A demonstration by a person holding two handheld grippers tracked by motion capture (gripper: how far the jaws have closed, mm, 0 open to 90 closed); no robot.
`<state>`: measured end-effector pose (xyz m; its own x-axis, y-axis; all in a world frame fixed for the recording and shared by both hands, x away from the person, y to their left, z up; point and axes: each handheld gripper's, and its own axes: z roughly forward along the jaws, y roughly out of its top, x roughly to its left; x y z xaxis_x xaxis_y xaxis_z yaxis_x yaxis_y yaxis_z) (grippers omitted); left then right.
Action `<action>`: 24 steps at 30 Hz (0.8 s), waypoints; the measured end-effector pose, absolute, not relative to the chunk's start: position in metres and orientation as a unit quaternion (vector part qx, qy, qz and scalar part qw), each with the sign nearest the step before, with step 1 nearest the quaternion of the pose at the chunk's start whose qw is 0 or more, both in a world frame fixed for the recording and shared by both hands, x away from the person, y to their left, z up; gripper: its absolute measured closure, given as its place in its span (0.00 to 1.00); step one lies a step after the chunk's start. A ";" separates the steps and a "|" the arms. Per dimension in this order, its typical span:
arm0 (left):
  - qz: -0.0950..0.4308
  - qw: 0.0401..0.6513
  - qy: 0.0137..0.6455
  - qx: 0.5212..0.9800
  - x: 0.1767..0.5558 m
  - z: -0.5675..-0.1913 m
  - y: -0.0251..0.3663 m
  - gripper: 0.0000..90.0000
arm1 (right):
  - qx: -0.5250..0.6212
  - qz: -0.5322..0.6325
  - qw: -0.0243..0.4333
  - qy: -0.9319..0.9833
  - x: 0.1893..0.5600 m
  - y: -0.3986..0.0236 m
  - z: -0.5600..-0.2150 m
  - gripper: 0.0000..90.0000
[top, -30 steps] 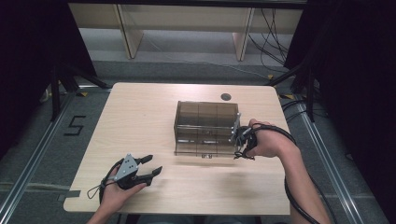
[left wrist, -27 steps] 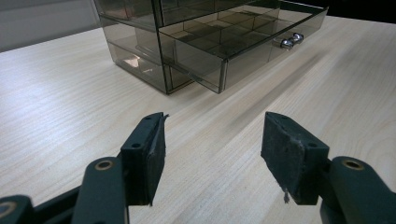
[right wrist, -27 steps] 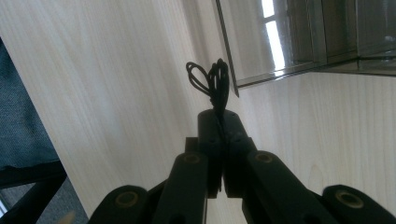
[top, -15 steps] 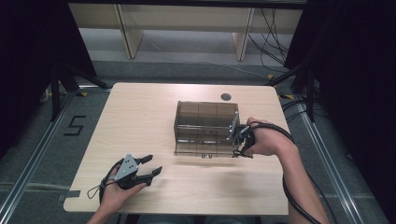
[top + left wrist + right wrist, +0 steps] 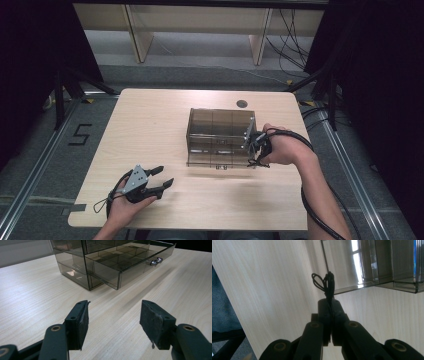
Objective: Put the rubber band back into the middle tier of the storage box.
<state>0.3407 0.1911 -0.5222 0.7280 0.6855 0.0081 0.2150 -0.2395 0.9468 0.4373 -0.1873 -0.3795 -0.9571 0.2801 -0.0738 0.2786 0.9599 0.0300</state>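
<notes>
One desk (image 5: 150,130) carries a smoky clear drawer cabinet (image 5: 217,135) near its far right edge. The right gripper (image 5: 329,293), jaws pressed together, pinches a black looped cord (image 5: 323,282) just beside the cabinet. The left gripper (image 5: 113,315) rests spread at the near left corner.

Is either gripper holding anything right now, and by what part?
The right gripper is shut on a black looped cord, pinched at its bunched end. The left gripper is open, holding nothing.
</notes>
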 end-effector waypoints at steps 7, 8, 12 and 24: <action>0.218 0.540 0.298 0.756 0.341 -0.522 0.191 0.44 | 0.142 0.011 0.046 0.989 0.438 -0.185 -0.379 0.99; 0.218 0.540 0.298 0.757 0.341 -0.522 0.191 0.44 | 0.134 0.013 0.042 0.990 0.440 -0.186 -0.379 0.99; 0.218 0.540 0.297 0.757 0.341 -0.522 0.191 0.44 | 0.141 0.011 0.043 0.989 0.440 -0.184 -0.379 0.99; 0.216 0.544 0.295 0.755 0.341 -0.523 0.191 0.44 | 0.138 0.012 0.038 0.990 0.443 -0.181 -0.380 0.99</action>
